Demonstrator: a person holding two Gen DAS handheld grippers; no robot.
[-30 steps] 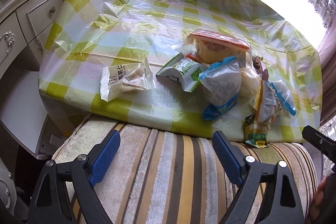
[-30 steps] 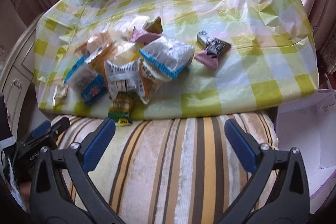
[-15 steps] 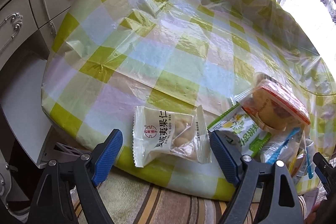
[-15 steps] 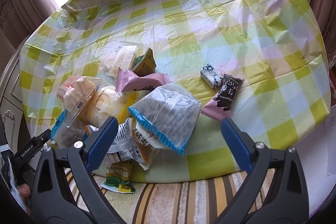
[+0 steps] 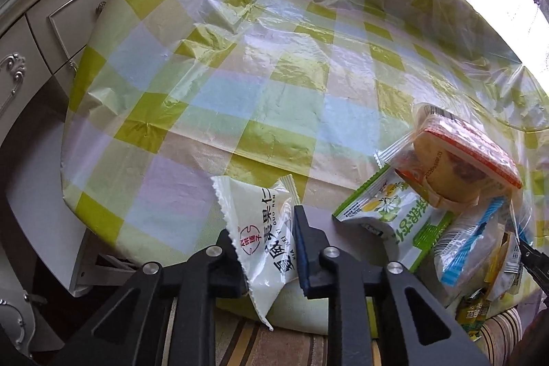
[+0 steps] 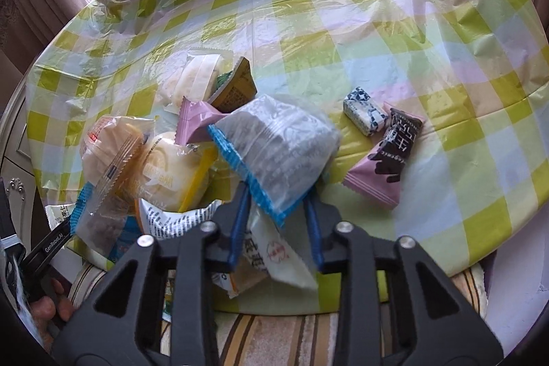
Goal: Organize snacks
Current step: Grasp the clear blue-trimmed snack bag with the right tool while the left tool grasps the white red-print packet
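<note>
Left gripper (image 5: 266, 242): jaws just closed, pinching 1 white crinkle-edged nut packet (image 5: 264, 228). Right gripper (image 6: 276, 225): jaws just closed, pinching 1 clear blue-edged snack pouch (image 6: 278, 146).

- My left gripper (image 5: 266, 249): matte black plastic frame, two angled arms with triangular cut-outs, one silver screw head at each pivot.
- Its fingers (image 5: 306, 258) carry dark blue ribbed pads.
- My right gripper (image 6: 276, 230): same black frame, four silver screws visible, brighter blue pads on the fingers (image 6: 239, 225).
- White lettering, "GenRobot.AI", printed along a black arm of the left unit as seen from the right wrist view.
</note>
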